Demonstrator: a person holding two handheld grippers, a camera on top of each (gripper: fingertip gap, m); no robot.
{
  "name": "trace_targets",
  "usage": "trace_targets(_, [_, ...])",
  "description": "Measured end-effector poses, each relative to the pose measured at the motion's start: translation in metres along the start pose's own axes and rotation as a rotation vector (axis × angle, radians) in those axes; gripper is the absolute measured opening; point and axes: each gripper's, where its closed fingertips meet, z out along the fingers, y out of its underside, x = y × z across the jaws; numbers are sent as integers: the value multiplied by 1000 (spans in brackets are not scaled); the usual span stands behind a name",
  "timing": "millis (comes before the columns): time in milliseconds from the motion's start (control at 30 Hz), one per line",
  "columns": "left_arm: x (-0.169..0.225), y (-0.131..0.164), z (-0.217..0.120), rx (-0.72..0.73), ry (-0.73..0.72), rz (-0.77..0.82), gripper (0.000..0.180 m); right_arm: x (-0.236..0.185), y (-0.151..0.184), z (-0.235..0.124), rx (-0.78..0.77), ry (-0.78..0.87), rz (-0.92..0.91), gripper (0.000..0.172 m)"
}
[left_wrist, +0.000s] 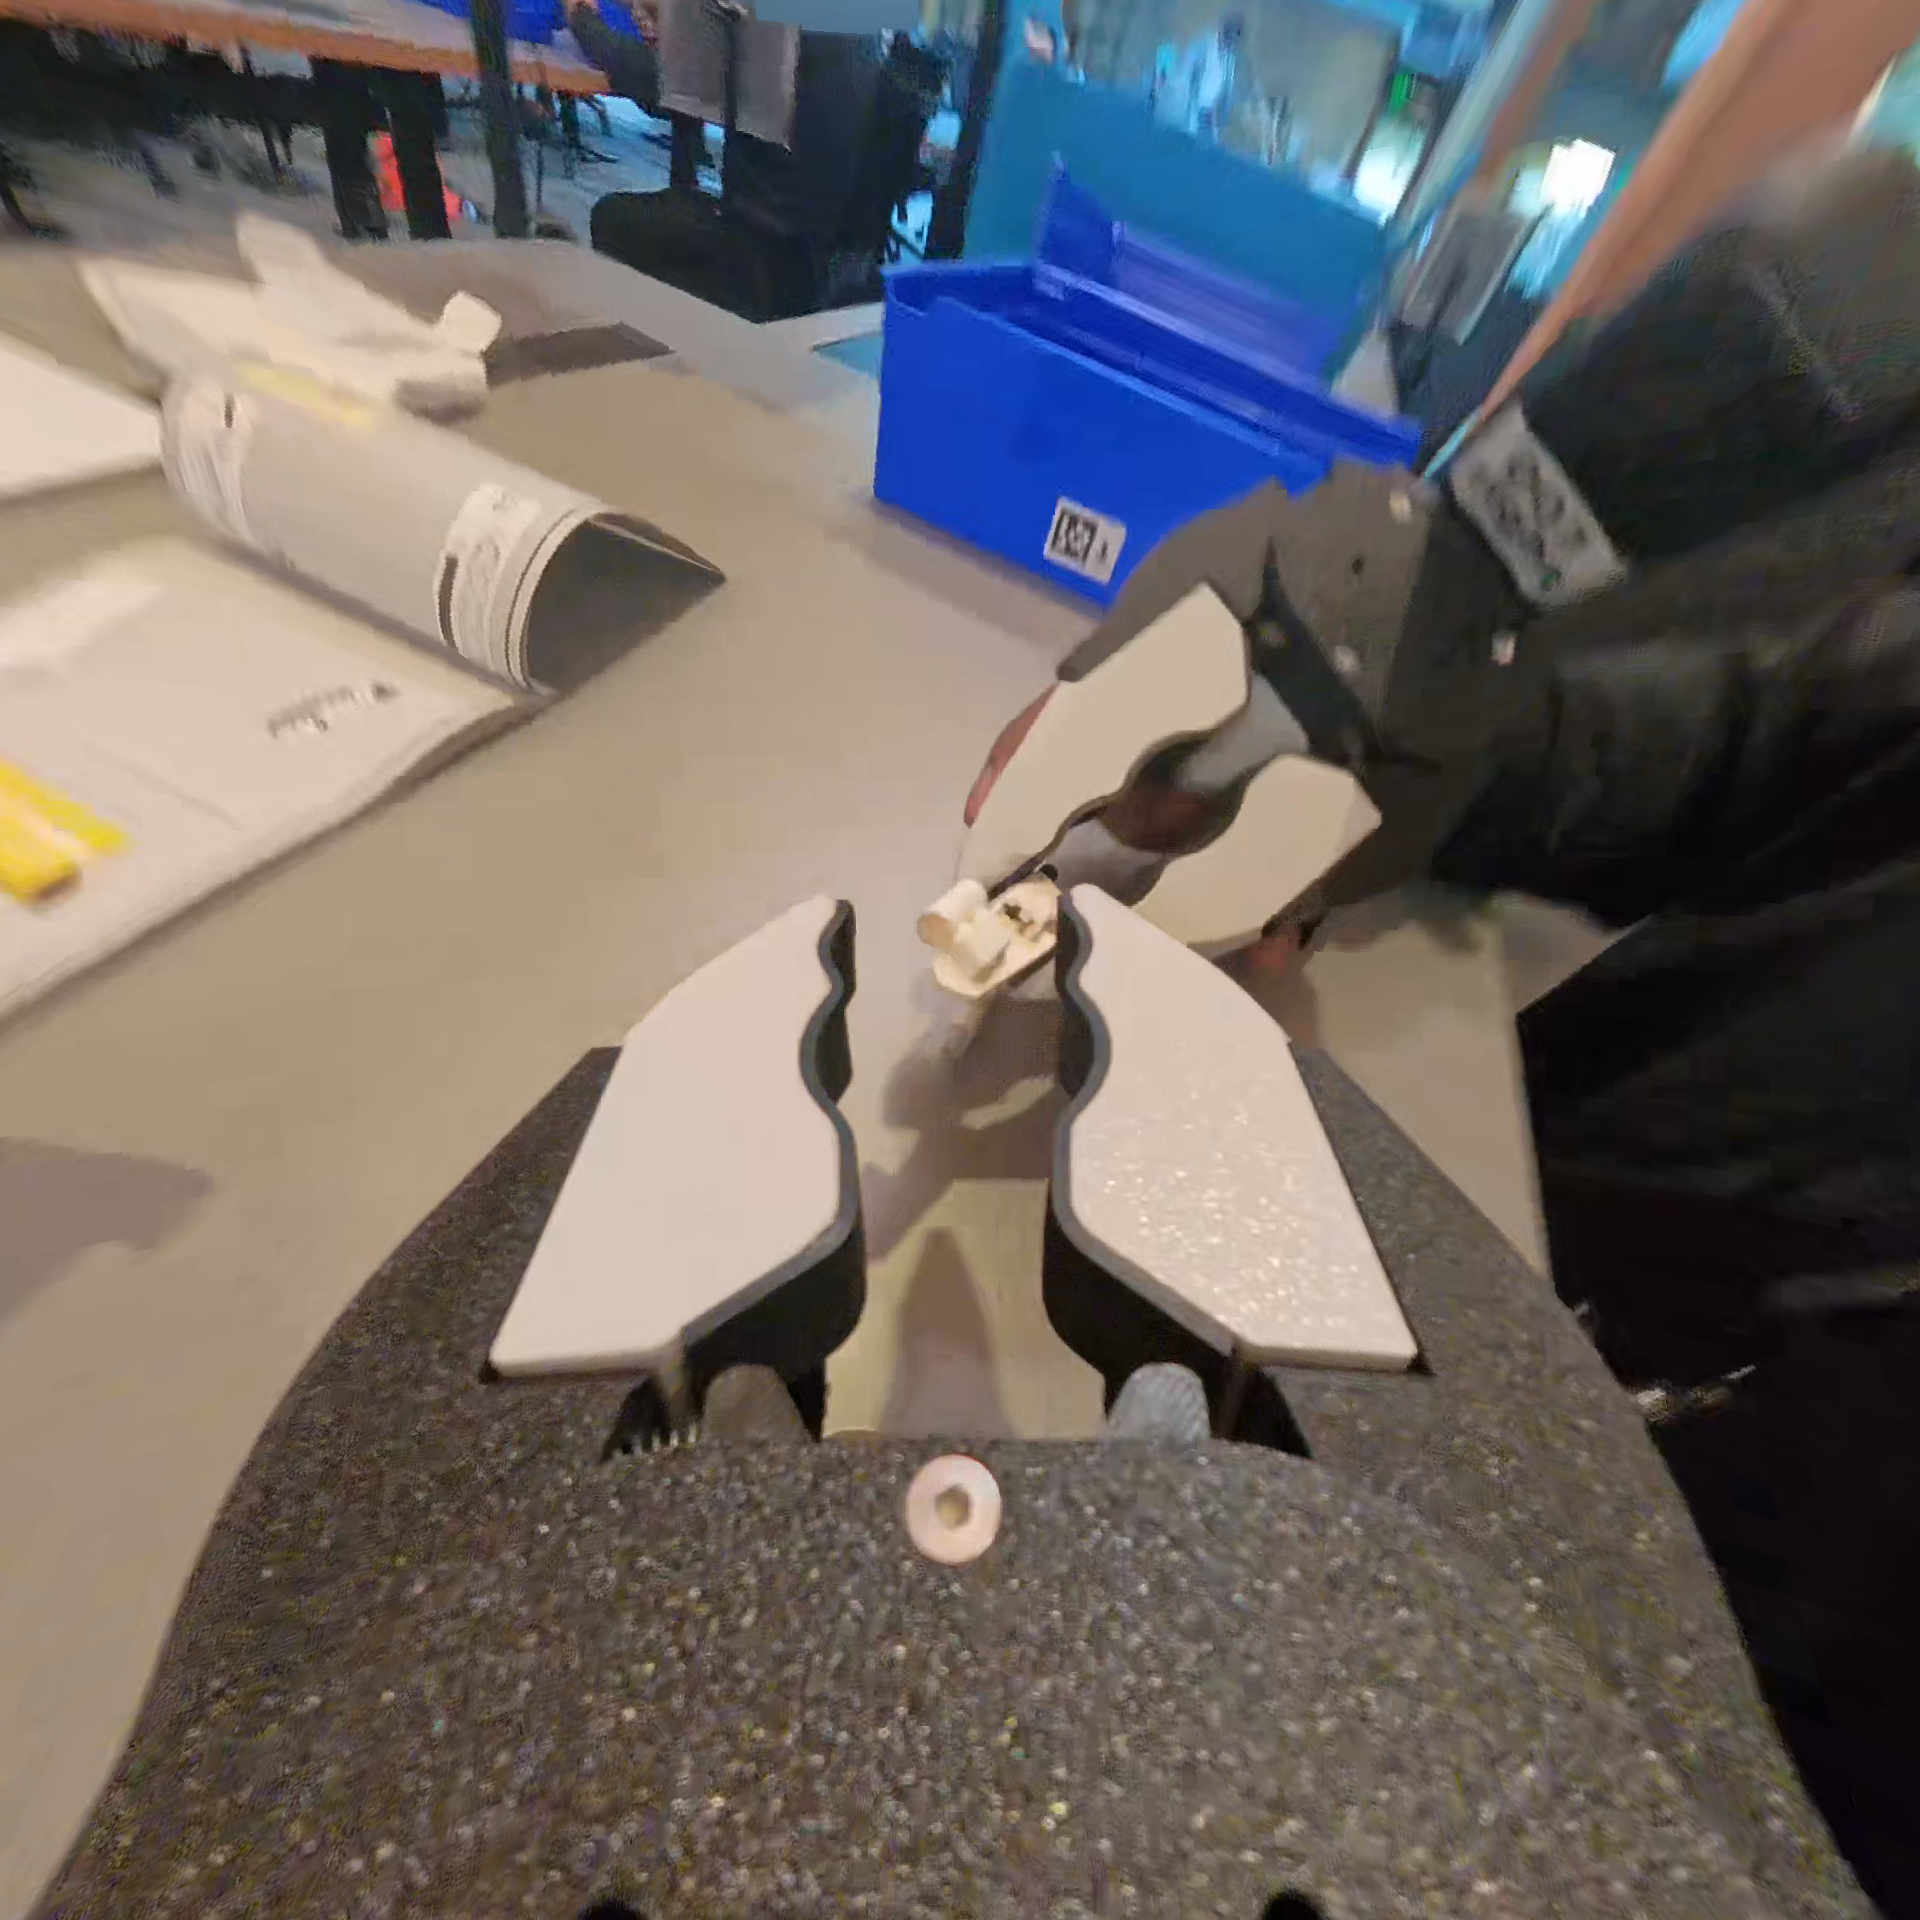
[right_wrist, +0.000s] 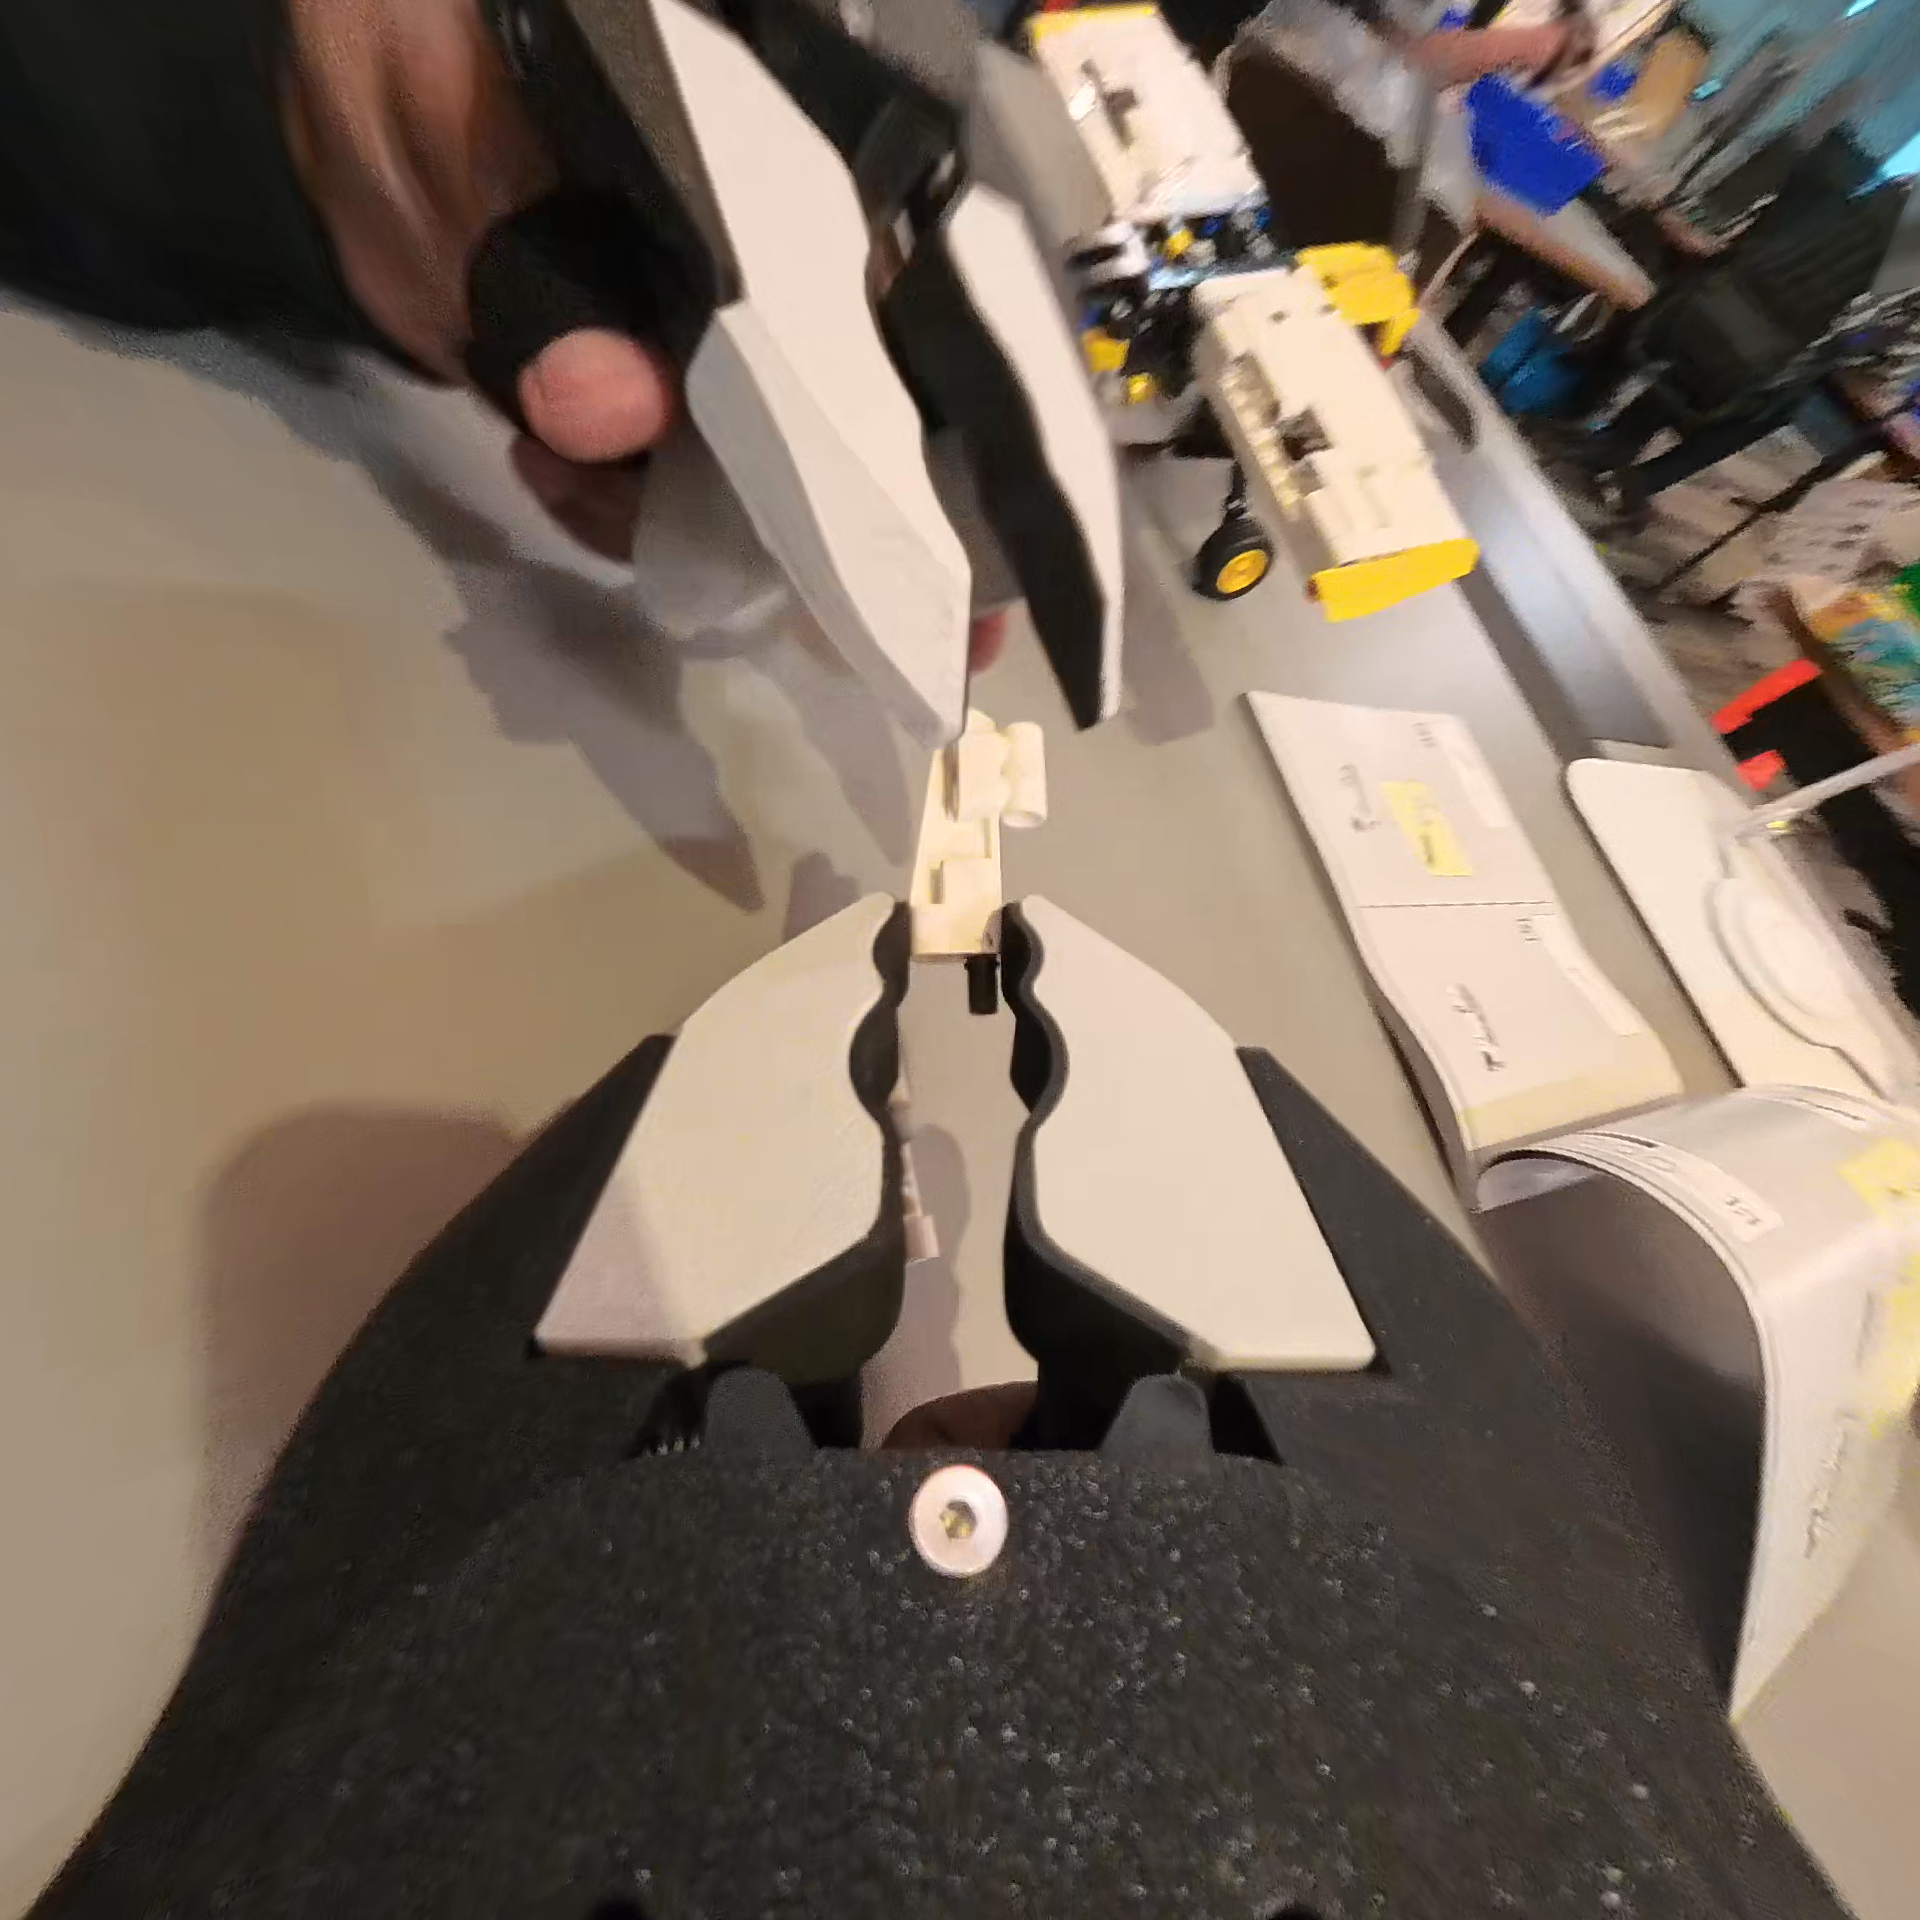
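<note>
My right claw has pale grey fingers and pinches a cream-white brick piece; table grey, bin blue, booklet white with yellow notes.

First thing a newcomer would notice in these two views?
The small white brick assembly held above the grey table, clamped at its near end by the right gripper. The left gripper stands open right at its far end, one finger beside it. Off to the side lie open instruction booklets, and farther back a white and yellow brick vehicle.
</note>
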Motion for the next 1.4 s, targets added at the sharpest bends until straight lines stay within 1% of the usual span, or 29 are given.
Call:
trace_targets(67, [-5, 2, 1, 29, 29, -155, 34, 4, -7, 0, 39, 48, 0, 16])
trace_targets(133, [-4, 1, 3, 63, 78, -264, 30, 12, -12, -2, 65, 123, -15, 17])
trace_targets(200, [1, -2, 5, 104, 136, -343, 25, 19, -16, -3, 86, 199, -18, 17])
trace_targets(333, [2, -14, 12, 217, 178, -477, 18, 23, -20, -3, 108, 290, -31, 17])
trace_targets(367, [1, -16, 13, 234, 184, -495, 11, 23, -19, -2, 103, 309, -43, 17])
trace_targets(433, [0, -19, 13, 257, 184, -484, 8, 22, -18, 1, 94, 322, -64, 17])
trace_targets(567, [-4, -16, 10, 216, 152, -397, 8, 18, -18, 0, 107, 274, -79, 19])
trace_targets(633, [-4, -16, 8, 215, 172, -404, 8, 16, -16, 1, 102, 219, -29, 19])
trace_targets(733, [-2, -17, 9, 224, 202, -427, 8, 17, -17, 2, 115, 206, 6, 18])
trace_targets(767, [-1, -18, 9, 228, 204, -428, 8, 15, -17, 3, 114, 204, 4, 15])
trace_targets(800, [0, -18, 10, 230, 206, -426, 7, 14, -18, 4, 113, 205, -5, 11])
trace_targets(867, [0, -19, 10, 237, 204, -420, 8, 14, -18, 4, 99, 241, -29, 11])
trace_targets(967, [6, -15, 14, 205, 214, -397, 11, 15, -21, 3, 104, 266, -50, 10])
trace_targets(1233, [10, -14, 18, 211, 200, -385, 10, 9, -24, 5, 116, 275, 36, 9])
trace_targets(1400, [9, -13, 19, 211, 171, -375, 7, 9, -24, 6, 109, 294, 110, 8])
